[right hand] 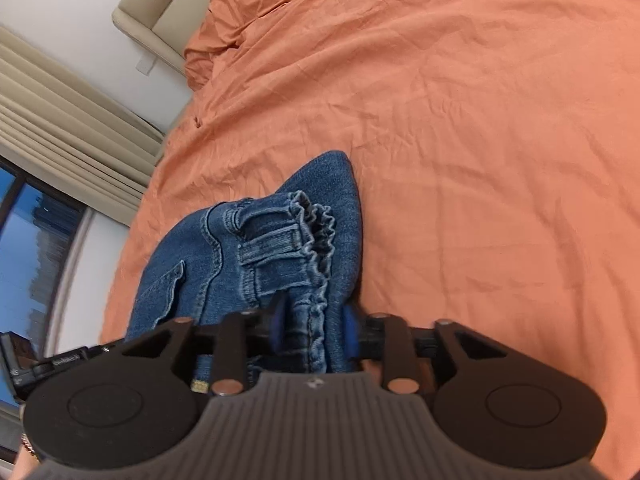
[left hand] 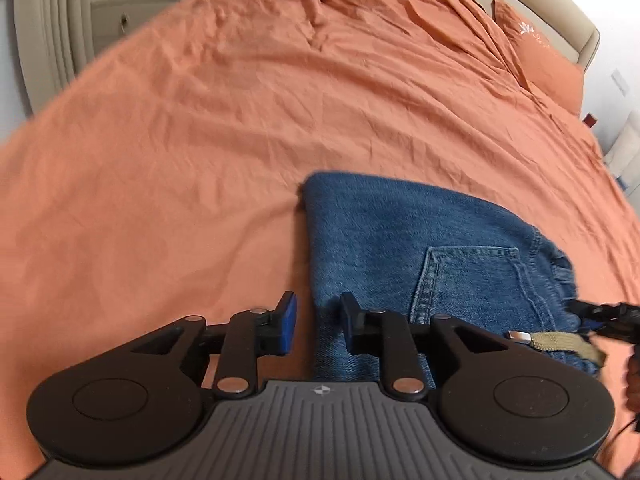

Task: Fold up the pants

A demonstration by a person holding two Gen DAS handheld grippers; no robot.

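Folded blue jeans [left hand: 400, 232] lie on the orange bed sheet [left hand: 200, 140], back pocket up. My left gripper [left hand: 316, 320] is open at the near left corner; the denim edge sits between its fingers, and the right finger [left hand: 349, 316] rests on the cloth. A khaki strap [left hand: 560, 340] with a metal tip lies at the waist. In the right wrist view the jeans [right hand: 224, 264] show their ruffled waistband [right hand: 316, 240]. My right gripper [right hand: 314, 322] straddles that waistband, jaws apart, its blurred pads not clearly pressing. It also shows at the left view's right edge [left hand: 600, 316].
The orange sheet [right hand: 480, 160] spreads wide and wrinkled beyond the jeans. An orange pillow [left hand: 540, 60] leans on the beige headboard [left hand: 580, 20]. Beige curtains [right hand: 60, 128] and a window [right hand: 32, 248] stand beside the bed, with a pale nightstand [left hand: 132, 12] at the far side.
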